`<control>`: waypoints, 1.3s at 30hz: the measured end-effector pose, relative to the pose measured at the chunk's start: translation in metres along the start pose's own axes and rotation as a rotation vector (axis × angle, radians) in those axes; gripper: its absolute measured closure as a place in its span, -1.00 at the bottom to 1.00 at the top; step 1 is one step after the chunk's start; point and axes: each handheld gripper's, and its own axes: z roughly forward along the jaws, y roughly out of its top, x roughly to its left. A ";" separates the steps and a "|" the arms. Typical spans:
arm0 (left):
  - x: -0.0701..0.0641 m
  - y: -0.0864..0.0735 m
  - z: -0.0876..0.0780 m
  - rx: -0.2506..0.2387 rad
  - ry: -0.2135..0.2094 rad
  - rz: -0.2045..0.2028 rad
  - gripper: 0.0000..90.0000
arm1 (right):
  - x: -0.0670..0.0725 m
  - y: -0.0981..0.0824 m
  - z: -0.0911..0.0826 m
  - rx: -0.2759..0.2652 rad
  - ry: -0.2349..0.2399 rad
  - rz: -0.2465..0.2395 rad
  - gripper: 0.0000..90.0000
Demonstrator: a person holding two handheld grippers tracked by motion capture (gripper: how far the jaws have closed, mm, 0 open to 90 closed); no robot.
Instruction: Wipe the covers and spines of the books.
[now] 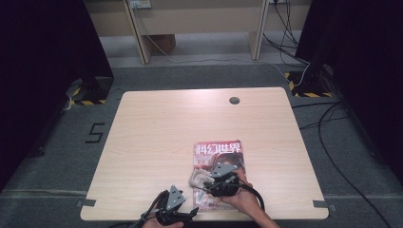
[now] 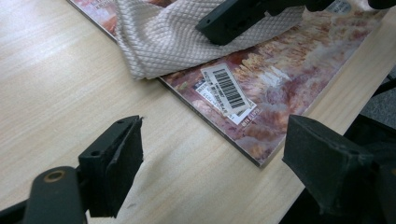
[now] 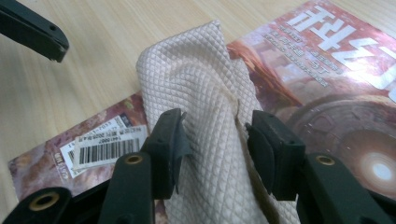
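Observation:
A magazine [image 1: 219, 153] with a reddish cover lies on the wooden table [image 1: 157, 133], near its front edge. A cream waffle-weave cloth [image 3: 205, 93] rests bunched on the magazine's lower left part [image 1: 197, 178]. My right gripper [image 3: 215, 140] is shut on the cloth, and both pads press into a raised fold of it. In the high view the right gripper [image 1: 206, 185] is over the magazine's near half. My left gripper [image 2: 215, 149] stands open above bare table, just short of the magazine's barcode corner [image 2: 229, 91]. In the high view the left gripper [image 1: 191, 212] is at the table's front edge.
A round cable hole [image 1: 234, 100] sits near the table's far edge. The front table edge [image 2: 336, 93] runs close behind the magazine's corner. Cables [image 1: 332, 133] trail over the grey floor at the right. Wooden furniture legs [image 1: 142, 42] stand beyond the table.

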 end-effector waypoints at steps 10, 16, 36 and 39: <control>0.000 -0.001 0.001 0.004 0.002 0.004 -0.57 | -0.037 -0.014 -0.016 0.016 -0.073 0.072 0.17; -0.001 -0.001 0.001 0.011 -0.002 0.012 -0.57 | -0.063 -0.021 -0.023 0.016 -0.143 0.132 0.16; -0.002 0.000 0.004 0.018 -0.004 0.017 -0.57 | -0.096 -0.027 -0.028 0.019 -0.304 0.178 0.20; -0.002 -0.001 0.004 0.022 -0.003 0.019 -0.57 | -0.091 -0.025 -0.028 0.028 -0.302 0.143 0.22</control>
